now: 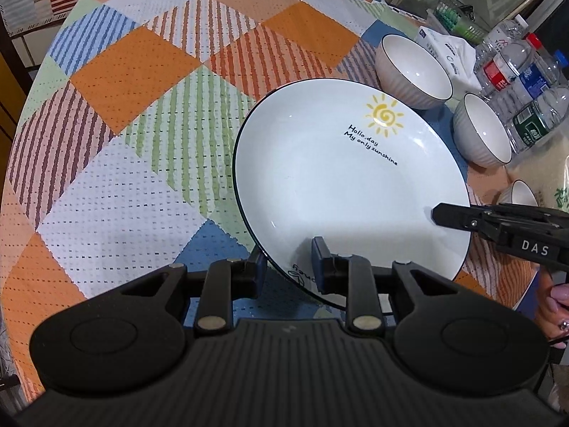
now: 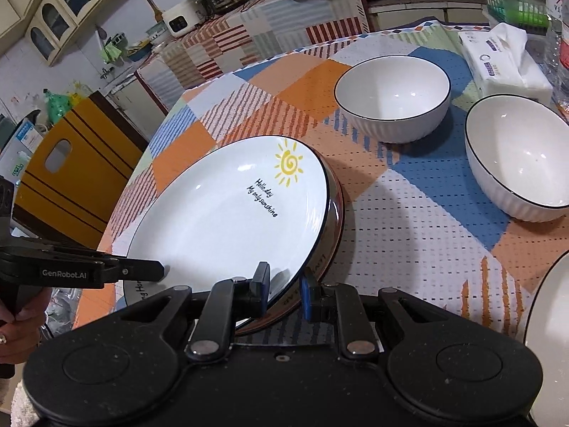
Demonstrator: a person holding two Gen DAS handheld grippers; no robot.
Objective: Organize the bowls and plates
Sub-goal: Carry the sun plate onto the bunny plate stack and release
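Left wrist view: the checked tablecloth (image 1: 142,114) carries a white sun plate (image 1: 338,178), tilted, its near rim clamped by the left gripper (image 1: 290,267). Right wrist view: the right gripper (image 2: 284,283) grasps that plate's rim above another plate (image 2: 336,213). Two bowls (image 2: 391,96) sit beyond.

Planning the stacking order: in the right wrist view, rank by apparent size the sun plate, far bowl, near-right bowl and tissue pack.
1. sun plate, largest.
2. near-right bowl, though nearness may inflate it.
3. far bowl; possibly the same size.
4. tissue pack, smallest, though farthest.
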